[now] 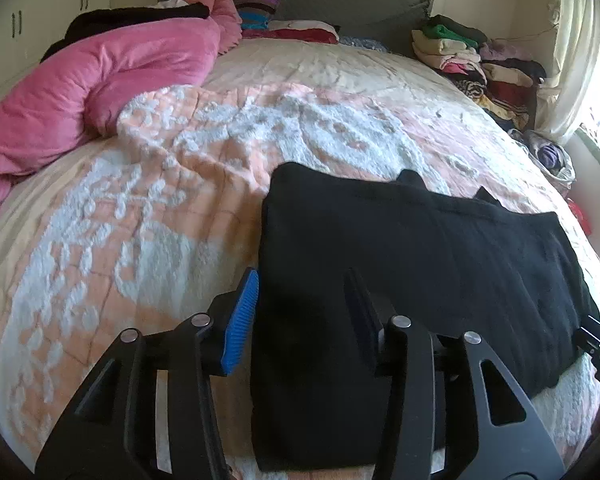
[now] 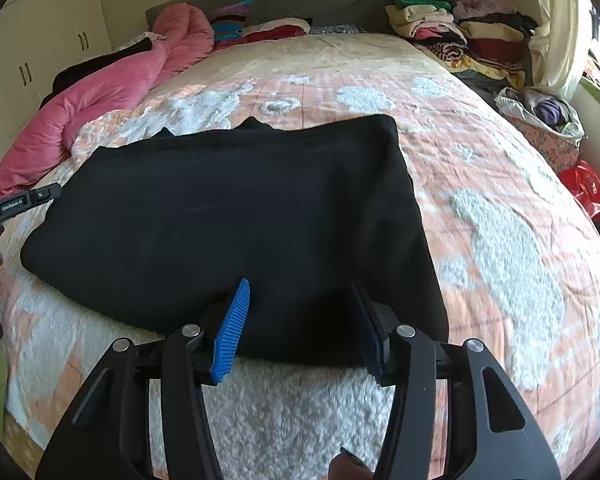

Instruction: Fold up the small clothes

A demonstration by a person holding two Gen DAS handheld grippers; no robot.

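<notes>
One black garment (image 1: 400,264) lies flat on the bed, folded into a wide band across the near part of the peach-and-white bedspread (image 1: 140,208); in the right wrist view the same garment (image 2: 236,208) spans most of the foreground, with two small points of cloth projecting at its far edge. The left gripper (image 1: 306,300) stands over the garment's left end, fingers apart, its blue ribbed pad (image 1: 242,316) just beside the cloth's left edge and the other finger above the black fabric; nothing is clamped between them. The right gripper (image 2: 300,312) stands at the garment's near edge toward its right end, fingers likewise apart and holding nothing, the blue pad (image 2: 232,328) over the cloth's hem. Whether either gripper touches the fabric cannot be told. Farther out, a pink duvet (image 1: 80,88) is bunched along the bed's left side. Stacks of folded clothes (image 1: 472,60) sit at the far right corner beside a cream curtain (image 1: 576,40), and a grey headboard (image 1: 340,4) closes the far end.
</notes>
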